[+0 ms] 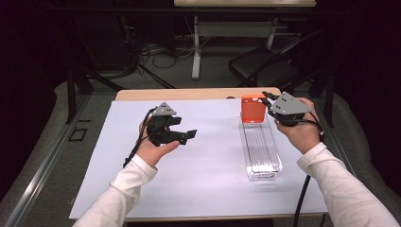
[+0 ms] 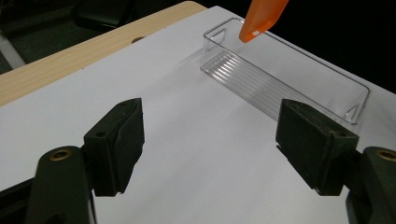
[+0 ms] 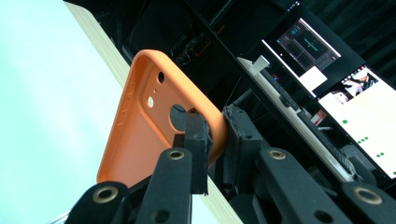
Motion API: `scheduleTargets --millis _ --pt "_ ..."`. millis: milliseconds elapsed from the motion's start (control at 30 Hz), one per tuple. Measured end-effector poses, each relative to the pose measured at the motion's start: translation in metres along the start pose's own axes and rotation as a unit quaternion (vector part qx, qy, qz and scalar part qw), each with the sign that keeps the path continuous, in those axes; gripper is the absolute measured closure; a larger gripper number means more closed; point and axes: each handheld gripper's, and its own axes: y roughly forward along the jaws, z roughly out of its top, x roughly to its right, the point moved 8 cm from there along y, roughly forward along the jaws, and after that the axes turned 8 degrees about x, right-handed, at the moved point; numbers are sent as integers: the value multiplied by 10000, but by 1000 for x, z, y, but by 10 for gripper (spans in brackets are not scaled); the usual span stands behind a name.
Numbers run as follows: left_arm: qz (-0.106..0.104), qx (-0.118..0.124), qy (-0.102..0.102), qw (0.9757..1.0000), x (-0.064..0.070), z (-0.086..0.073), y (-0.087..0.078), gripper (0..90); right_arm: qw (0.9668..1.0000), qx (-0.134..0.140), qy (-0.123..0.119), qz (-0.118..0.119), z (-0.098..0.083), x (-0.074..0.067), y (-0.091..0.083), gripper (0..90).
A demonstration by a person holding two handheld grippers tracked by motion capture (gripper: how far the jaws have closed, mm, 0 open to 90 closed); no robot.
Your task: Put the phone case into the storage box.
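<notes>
Counter (image 1: 142, 94) first: a pale wooden top, most of it covered by a white sheet (image 1: 208, 165) that reaches nearly to every edge but leaves a strip of wood bare at the far side. Beyond it, on the grey floor, stand a dark folding chair (image 1: 265, 66) and the leg of another table, with cables trailing between them.

On the sheet's right half lies a long clear plastic tray (image 1: 262, 151), ribbed along its bottom, its long side running away from the person. Over its far end hangs an orange phone case (image 1: 253, 109), held up off the counter and tilted (in the left gripper view its lower corner hovers just above the tray's far end, not touching).

Right tongs (image 1: 265, 101) grip that case: in the right gripper view the two black jaws pinch its edge beside the round camera cut-out, closed tight on the thin wall. Behind them show lit monitors (image 3: 336, 79).

Left tongs (image 1: 187, 135) are held above the sheet's left-middle, well apart from the tray, jaws spread wide with nothing between them but bare white sheet.
</notes>
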Motion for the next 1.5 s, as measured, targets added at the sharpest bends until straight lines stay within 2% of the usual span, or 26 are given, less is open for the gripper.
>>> scheduleTargets --millis 233,333,433,500,600,700,867,967,1167,1233,1500 --pt "23 -36 22 10000 0 -6 6 248 9999 -121 -114 26 -10 3 13 801" --pt "25 -17 -23 10000 -1 -6 7 247 9996 -185 -189 59 -15 2 19 801" --pt "-84 48 -177 9998 -2 -7 8 247 9996 -205 -197 41 -19 2 25 801" --pt "-116 -11 -177 9998 -2 -8 7 245 9996 -212 -177 9 -22 3 29 801" --pt "22 32 -149 9999 -5 -9 5 213 9996 -231 -189 -13 -25 4 33 801" --pt "37 124 -223 9997 -7 -10 3 188 9995 -254 -188 -19 -29 4 35 801" --pt "80 192 -233 9995 -11 -12 0 156 9994 -300 -147 -64 -39 6 38 801" --pt "254 312 -214 9990 -16 -11 -1 151 9993 -330 -125 -81 -44 6 40 801" --pt "303 284 -186 9990 -20 -14 -3 136 9989 -407 -238 -59 -53 3 43 801" --pt "332 272 -171 9989 -21 -16 -3 109 9988 -432 -219 -62 -57 2 44 801" --pt "414 225 -186 9987 -26 -22 -6 108 9988 -448 -176 -94 -69 -2 49 801"
